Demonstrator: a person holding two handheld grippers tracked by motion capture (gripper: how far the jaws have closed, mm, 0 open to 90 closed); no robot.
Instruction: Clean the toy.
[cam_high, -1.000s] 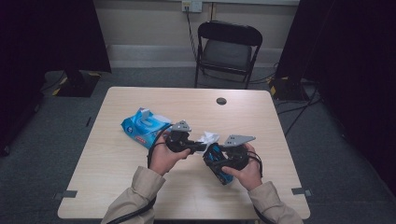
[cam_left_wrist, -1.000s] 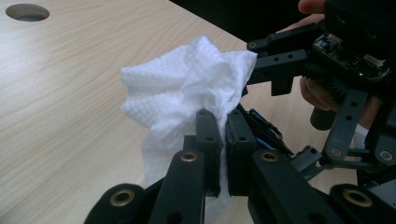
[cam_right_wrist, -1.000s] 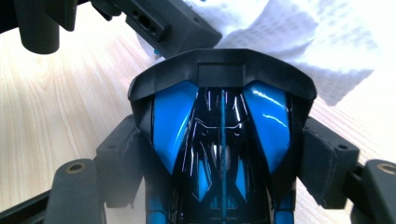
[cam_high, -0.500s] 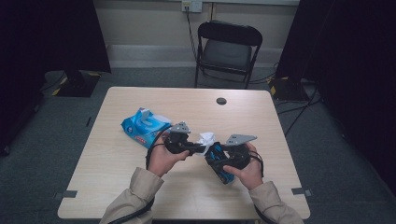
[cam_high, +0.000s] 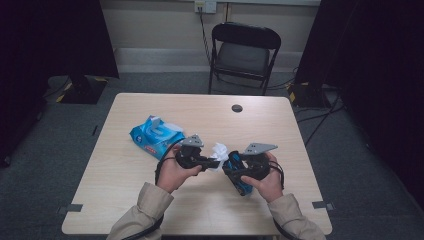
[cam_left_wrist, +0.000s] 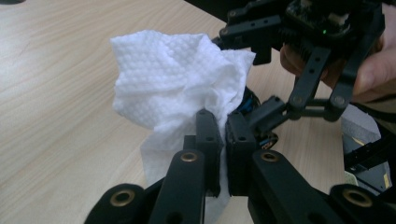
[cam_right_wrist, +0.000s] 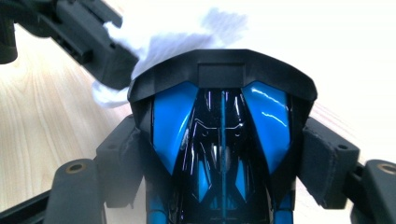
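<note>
Centrally on the table (cam_high: 125, 165), toward its left, lies a blue wipes pack (cam_high: 155, 136) with its white lid flap raised; contents inside can't be made out. Left gripper (cam_high: 214, 162): jaws together, clamped on a crumpled white wipe (cam_left_wrist: 173, 88), held just above the tabletop between the two hands. Right gripper (cam_high: 235, 169): jaws spread around a glossy blue-and-black toy car (cam_right_wrist: 222, 154), pads pressed on its two sides. Wipe touches the car's far end in the right gripper view. Black chair (cam_high: 244, 50) stands beyond the far edge. Compared with half a second ago, both grippers and the pack sit about where they were; no clear shift.
</note>
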